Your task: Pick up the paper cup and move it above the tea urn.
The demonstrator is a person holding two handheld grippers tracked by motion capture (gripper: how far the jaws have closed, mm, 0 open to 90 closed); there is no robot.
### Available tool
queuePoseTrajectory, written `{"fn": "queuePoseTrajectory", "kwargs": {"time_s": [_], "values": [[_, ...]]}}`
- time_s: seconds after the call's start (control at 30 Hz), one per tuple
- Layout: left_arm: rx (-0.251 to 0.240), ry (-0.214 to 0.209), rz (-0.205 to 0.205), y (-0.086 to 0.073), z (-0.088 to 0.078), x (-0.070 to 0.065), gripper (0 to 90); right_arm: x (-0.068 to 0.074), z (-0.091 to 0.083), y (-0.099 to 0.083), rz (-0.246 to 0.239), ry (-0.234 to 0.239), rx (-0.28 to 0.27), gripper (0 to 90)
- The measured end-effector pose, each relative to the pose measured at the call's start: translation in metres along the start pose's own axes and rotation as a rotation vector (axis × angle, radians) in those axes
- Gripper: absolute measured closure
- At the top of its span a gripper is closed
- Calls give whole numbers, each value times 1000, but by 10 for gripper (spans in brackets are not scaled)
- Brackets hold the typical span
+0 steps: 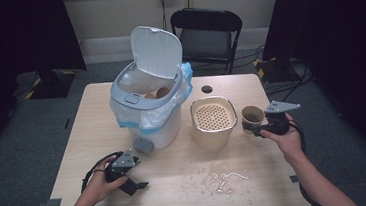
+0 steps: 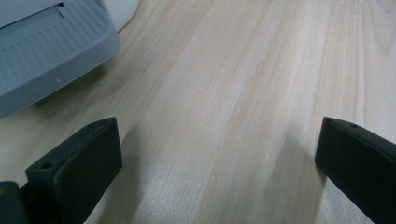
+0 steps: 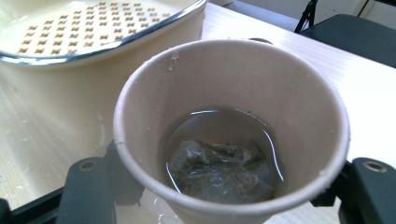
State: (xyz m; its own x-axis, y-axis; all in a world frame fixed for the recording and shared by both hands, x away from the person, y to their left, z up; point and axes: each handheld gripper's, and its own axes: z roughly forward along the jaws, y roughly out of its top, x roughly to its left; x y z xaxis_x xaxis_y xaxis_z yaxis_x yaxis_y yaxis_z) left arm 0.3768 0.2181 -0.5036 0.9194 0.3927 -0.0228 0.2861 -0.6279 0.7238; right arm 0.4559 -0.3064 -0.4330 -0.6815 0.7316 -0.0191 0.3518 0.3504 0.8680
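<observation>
Brown paper forms the cup [image 3: 231, 130], which sits between the jaws of the right gripper [image 1: 262, 127], one jaw on each side of its wall, closed partway and gripping it. In the right gripper view the cup stands upright with a little clear liquid at the bottom and a wet tea bag [image 3: 219, 170] lying in it. In the high view the cup is at the right side of the table [image 1: 98, 135], just beside the cream strainer [image 1: 213, 120], a squarish pot whose perforated insert has a metal rim. Whether the cup's base rests on the wood I cannot tell.

Left of the strainer stands a white bin [image 1: 148, 106] with a grey collar, a plastic liner and its lid tipped up; brownish things lie inside. A grey pedal [image 2: 46, 51] juts from its foot.

The left gripper [image 1: 134, 183] rests low over the table's near left part, jaws wide apart with only bare wood between them. White crumbs [image 1: 217, 177] are scattered near the front edge. A black chair [image 1: 207, 35] stands behind the table.
</observation>
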Motion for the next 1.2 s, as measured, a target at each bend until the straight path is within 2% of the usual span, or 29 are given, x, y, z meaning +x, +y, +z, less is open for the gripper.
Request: {"fn": "queuePoseTrajectory", "kwargs": {"time_s": [0.33, 0.83, 1.1, 1.2], "values": [[-3, 0, 1, 0, 0, 0, 0, -10, 2, 17, -25, -28, -1, 310], [1, 0, 1, 0, 0, 0, 0, -18, 7, 33, -43, -57, -12, 311], [3, 1, -1, 0, 0, 0, 0, -19, 13, 42, -70, -72, -13, 313], [-2, 0, 1, 0, 0, 0, 0, -20, 15, 47, -94, -78, -12, 313]]}}
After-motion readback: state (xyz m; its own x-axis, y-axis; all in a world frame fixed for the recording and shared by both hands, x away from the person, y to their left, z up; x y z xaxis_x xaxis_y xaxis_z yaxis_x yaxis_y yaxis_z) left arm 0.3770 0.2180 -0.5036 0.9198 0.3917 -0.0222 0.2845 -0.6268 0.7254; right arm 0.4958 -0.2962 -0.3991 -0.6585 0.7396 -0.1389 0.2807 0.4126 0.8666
